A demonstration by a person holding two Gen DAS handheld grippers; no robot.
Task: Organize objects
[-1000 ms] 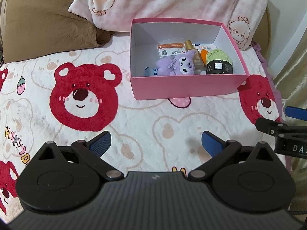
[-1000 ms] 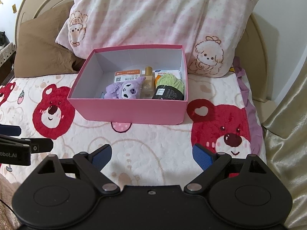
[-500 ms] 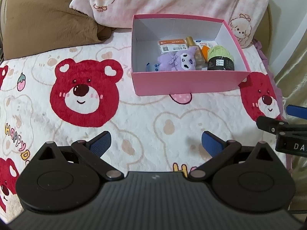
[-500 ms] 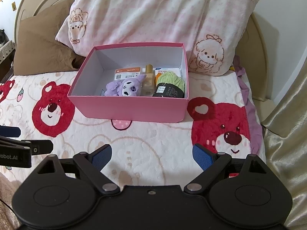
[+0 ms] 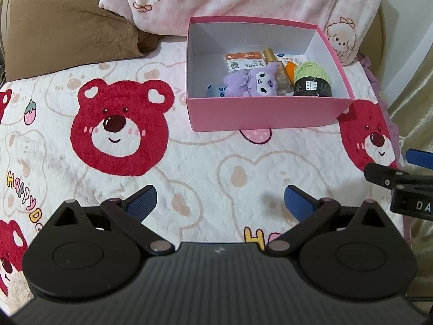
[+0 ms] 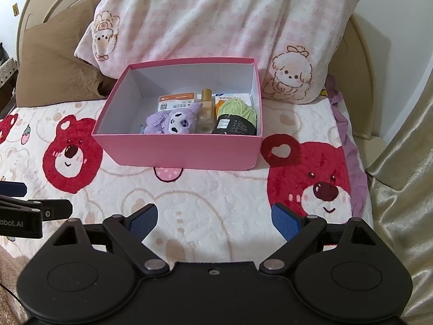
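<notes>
— What is seen nearest?
— The left hand-held gripper (image 5: 220,203) and the right hand-held gripper (image 6: 213,218) are both spread wide and empty, held above the bear-print blanket (image 6: 205,205) on the bed.

— And farther off?
— A pink box (image 6: 178,151) is set on the blanket. Inside it a purple plush toy (image 6: 173,120), a bottle (image 6: 204,113), a ball of green yarn (image 6: 238,112) and cards are packed together. Behind, a pink pillow (image 6: 216,21) is propped, beside a brown pillow (image 5: 65,27).

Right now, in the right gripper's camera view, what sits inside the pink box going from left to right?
Purple plush toy → tan bottle with a gold cap → green yarn ball with a black label. Flat packets lie behind them, too overlapped to place.
</notes>
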